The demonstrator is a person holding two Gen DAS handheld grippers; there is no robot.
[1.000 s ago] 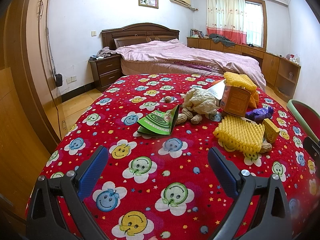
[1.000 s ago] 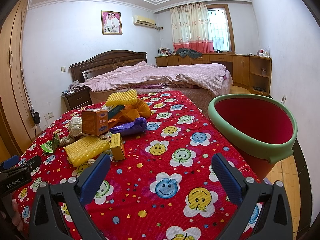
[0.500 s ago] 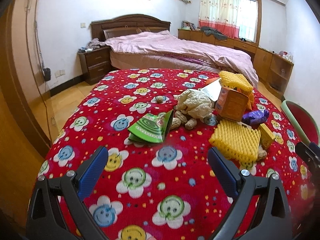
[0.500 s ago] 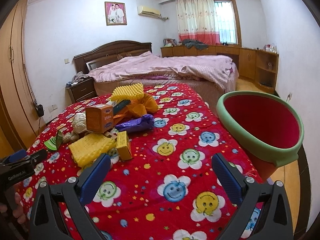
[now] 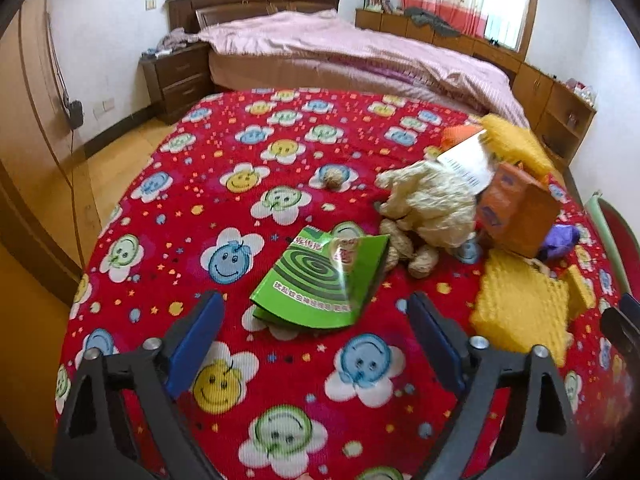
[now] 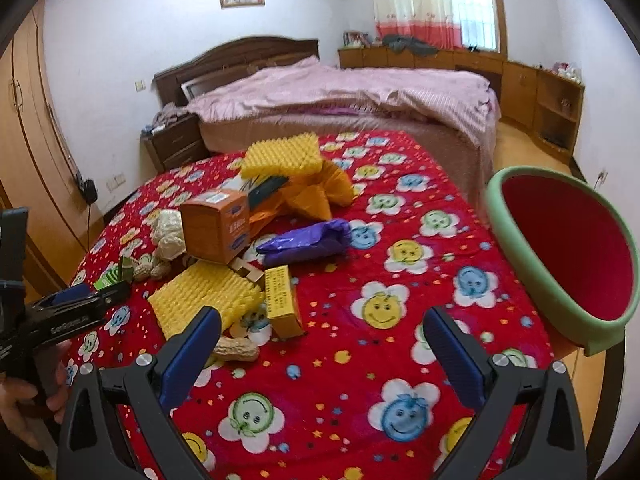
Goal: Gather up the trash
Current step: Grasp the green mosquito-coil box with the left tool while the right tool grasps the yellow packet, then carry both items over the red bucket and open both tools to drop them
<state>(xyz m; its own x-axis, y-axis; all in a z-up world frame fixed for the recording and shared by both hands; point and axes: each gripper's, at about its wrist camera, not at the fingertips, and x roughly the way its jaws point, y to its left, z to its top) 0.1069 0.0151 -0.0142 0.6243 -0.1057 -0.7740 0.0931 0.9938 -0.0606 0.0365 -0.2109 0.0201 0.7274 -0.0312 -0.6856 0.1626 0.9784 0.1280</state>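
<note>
A flat green box (image 5: 320, 280) with a spiral print lies on the red smiley-flower cloth (image 5: 240, 128). Its near edge sits between the fingertips of my left gripper (image 5: 312, 304). The jaws are closing, and their blue pads stand clear of the box on both sides. Behind it lie crumpled paper (image 5: 432, 204), peanuts (image 5: 404, 248), an orange carton (image 5: 516, 208) and a yellow foam net (image 5: 520, 308). My right gripper (image 6: 322, 316) hangs open over the cloth, with a small yellow box (image 6: 282, 300) and a peanut (image 6: 236, 352) just ahead on its left. A purple wrapper (image 6: 308, 240) lies farther back.
A red bin with a green rim (image 6: 560, 248) stands tilted at the table's right edge. The left gripper's body (image 6: 80, 304) and a hand (image 6: 24, 400) show at the left of the right wrist view. A bed (image 6: 340, 92), a nightstand and wardrobes lie beyond the table.
Both views have moved in towards the trash and tipped downward. The green box now lies right at the left fingertips, and those jaws stand slightly narrower. The bin looms larger on the right.
</note>
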